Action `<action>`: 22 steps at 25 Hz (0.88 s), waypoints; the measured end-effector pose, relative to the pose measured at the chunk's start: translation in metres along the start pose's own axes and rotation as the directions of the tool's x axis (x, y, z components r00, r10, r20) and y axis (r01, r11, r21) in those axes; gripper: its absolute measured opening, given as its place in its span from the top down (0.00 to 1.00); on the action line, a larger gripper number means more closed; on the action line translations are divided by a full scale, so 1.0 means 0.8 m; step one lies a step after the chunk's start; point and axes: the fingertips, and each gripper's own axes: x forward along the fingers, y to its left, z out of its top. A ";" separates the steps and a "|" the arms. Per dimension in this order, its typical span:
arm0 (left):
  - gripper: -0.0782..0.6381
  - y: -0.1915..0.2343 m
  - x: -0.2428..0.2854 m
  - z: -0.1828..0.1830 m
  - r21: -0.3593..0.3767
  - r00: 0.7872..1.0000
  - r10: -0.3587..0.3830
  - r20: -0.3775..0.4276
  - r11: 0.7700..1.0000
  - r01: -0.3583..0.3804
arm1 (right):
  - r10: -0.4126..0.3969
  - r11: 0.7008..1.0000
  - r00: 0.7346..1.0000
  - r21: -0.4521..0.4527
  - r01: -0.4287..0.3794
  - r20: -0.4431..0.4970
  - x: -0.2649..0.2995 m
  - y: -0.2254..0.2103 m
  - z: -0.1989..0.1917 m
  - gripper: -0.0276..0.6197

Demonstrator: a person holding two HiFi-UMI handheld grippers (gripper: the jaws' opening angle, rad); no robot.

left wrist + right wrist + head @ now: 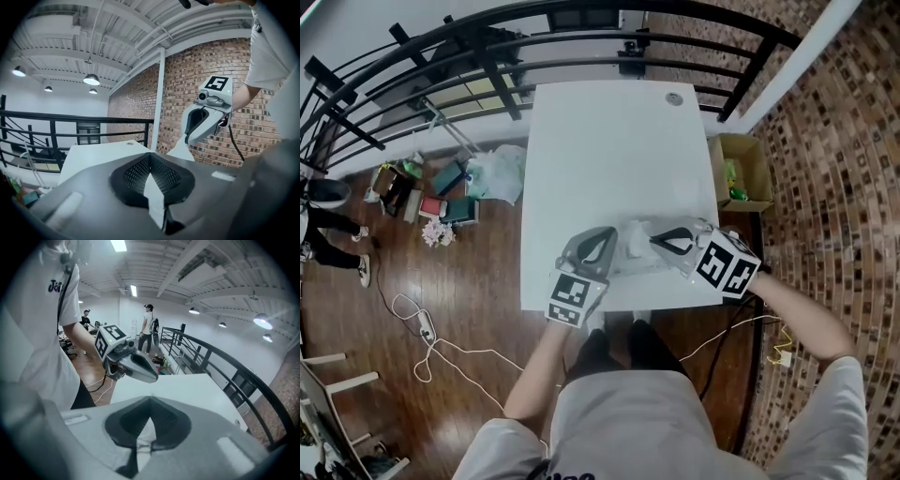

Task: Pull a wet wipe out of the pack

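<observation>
Two tools meet at the near edge of the white desk (609,141), low in the centre of the head view. The left tool (610,236) has its jaws together on a white strip, which seems to be an edge of the pack (634,259). The pack lies on the desk between the two tools, and this grip is probably there to keep it down. The right tool (657,240) points steeply downward and its jaws are closed on the wet wipe (181,151). In the left gripper view the wipe hangs below this tool like a small white tent, wide at the bottom, so its lower part appears to sit in the opening of the pack. By this judgement the pull is under way but not finished. The next move would need a straight pull upward while the left tool holds firm. Otherwise the light pack may rise with the wipe, or a second wipe may follow.
</observation>
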 end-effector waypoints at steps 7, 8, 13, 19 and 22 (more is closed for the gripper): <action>0.87 -0.013 0.013 0.017 0.020 1.000 -0.022 0.015 1.000 0.021 | -0.119 0.992 0.991 0.045 0.116 0.056 -0.062 -0.045 0.005 0.97; 0.87 -0.015 0.015 0.018 0.021 1.000 -0.026 0.014 0.999 0.026 | -0.138 0.989 0.989 0.053 0.135 0.052 -0.067 -0.051 0.000 0.97; 0.87 -0.029 0.022 0.018 0.023 0.999 -0.049 0.012 0.999 0.048 | -0.218 0.970 0.976 0.110 0.216 -0.002 -0.076 -0.079 -0.046 0.97; 0.87 -0.041 0.032 0.015 0.020 0.998 -0.062 -0.002 0.998 0.062 | -0.266 0.937 0.962 0.215 0.274 -0.066 -0.054 -0.110 -0.123 0.97; 0.87 -0.046 0.038 0.011 0.018 0.998 -0.063 -0.009 0.998 0.063 | -0.278 0.922 0.954 0.249 0.297 -0.110 -0.026 -0.125 -0.173 0.97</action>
